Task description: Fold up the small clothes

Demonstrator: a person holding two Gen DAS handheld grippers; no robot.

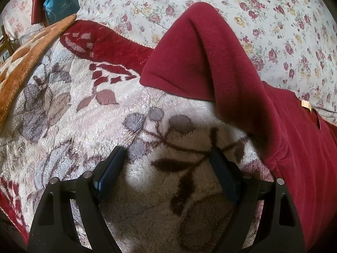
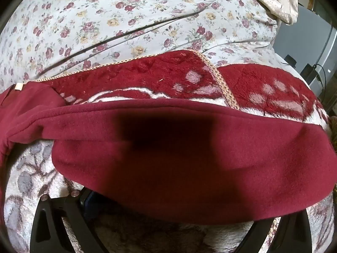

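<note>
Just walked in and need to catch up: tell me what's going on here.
A person is working with two handheld claws over a dark red fleece garment spread on a fluffy floral blanket on a bed, with a rose-print sheet behind. The left claw is open and empty above bare blanket beside the garment. The right claw is wide open, its tips hidden under the garment's near edge, so contact is unclear. No neat fold shows yet.
</note>
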